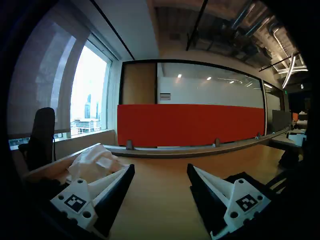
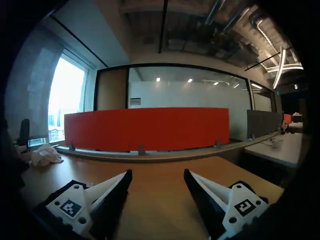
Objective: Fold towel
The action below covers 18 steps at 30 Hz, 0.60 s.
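We held the left gripper (image 1: 160,167) low over the wooden table (image 1: 160,208), its two fingers spread wide with nothing between them. The towel (image 1: 94,162), white and crumpled in a loose heap, lay on the table at the left of this view, just behind the tip of the finger on that side; we could not tell whether it touched the finger.

We kept the right gripper (image 2: 158,172) just as wide open and empty over the same table. From there the towel (image 2: 45,155) sat well apart, near the table's far left edge.

A red screen (image 1: 188,124) stood along the back of the table, with a glass wall above it. A small sign (image 1: 165,96) hung on that wall, too small for us to read. Each gripper finger carried a square black-and-white marker (image 1: 75,202). A black chair (image 1: 42,134) stood by the window (image 1: 88,100).
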Motion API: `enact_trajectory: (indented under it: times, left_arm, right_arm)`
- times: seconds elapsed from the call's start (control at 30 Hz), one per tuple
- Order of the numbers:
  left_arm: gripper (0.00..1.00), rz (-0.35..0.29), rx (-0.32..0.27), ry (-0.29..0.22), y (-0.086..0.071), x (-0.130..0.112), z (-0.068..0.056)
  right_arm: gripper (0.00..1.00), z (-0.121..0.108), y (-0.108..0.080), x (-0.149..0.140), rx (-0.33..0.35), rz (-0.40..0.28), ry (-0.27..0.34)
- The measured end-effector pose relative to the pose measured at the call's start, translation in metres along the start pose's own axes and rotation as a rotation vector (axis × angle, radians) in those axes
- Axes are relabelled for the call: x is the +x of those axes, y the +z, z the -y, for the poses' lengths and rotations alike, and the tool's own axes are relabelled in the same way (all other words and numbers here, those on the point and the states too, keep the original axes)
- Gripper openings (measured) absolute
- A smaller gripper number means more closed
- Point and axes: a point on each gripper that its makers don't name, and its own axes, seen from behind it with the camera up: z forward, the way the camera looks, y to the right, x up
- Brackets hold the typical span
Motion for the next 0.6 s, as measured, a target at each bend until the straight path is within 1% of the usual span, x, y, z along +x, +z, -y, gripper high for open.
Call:
enact_trajectory:
  times: [0.1,0.27,0.47,0.6]
  left_arm:
    - [0.97,0.003,-0.001,0.000,0.000,0.021,0.000]
    - [0.97,0.010,0.000,0.011,-0.001,0.056,0.000]
    - [0.97,0.027,0.008,0.013,-0.003,0.087,0.002]
    - [0.97,0.030,0.010,0.016,-0.007,0.102,0.003]
  right_arm:
    - [1.00,0.000,0.001,0.013,-0.002,0.004,-0.004]
    - [1.00,0.002,0.000,0.044,0.000,0.008,-0.018]
    - [1.00,0.003,-0.005,0.080,-0.005,0.002,-0.027]
    - [1.00,0.002,-0.008,0.097,-0.010,-0.003,-0.035]
